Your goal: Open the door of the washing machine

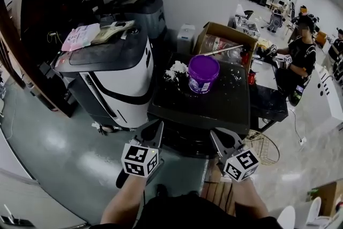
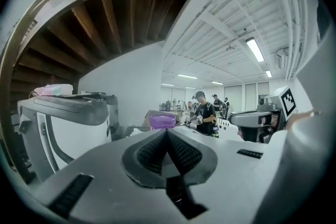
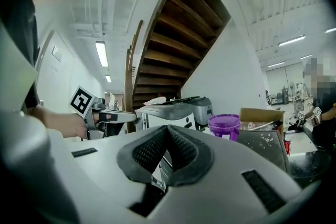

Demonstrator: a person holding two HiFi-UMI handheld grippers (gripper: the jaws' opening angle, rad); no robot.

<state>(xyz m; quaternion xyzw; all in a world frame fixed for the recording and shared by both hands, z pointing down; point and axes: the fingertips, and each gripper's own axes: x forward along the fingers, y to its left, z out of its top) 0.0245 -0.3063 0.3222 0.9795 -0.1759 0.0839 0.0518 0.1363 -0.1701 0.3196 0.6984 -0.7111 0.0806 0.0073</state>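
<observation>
A square dark-topped machine [image 1: 214,107] stands straight ahead, and its front face is hidden under its top in the head view, so no door shows. A purple bucket [image 1: 203,73] stands on it beside a white heap [image 1: 176,69]. My left gripper [image 1: 157,128] and right gripper [image 1: 216,137] hang side by side just in front of the machine's near edge, apart from it. Both are shut with nothing between the pads. The left gripper view shows its shut jaws [image 2: 167,131] pointing about level at the bucket [image 2: 162,121]. The right gripper [image 3: 167,128] does the same.
A white and black appliance [image 1: 120,88] with a dark lid and papers on it stands left of the machine. A cardboard box [image 1: 225,35] sits behind the bucket. A person [image 1: 300,56] works at a table on the right. A round wire guard [image 1: 263,148] lies on the floor.
</observation>
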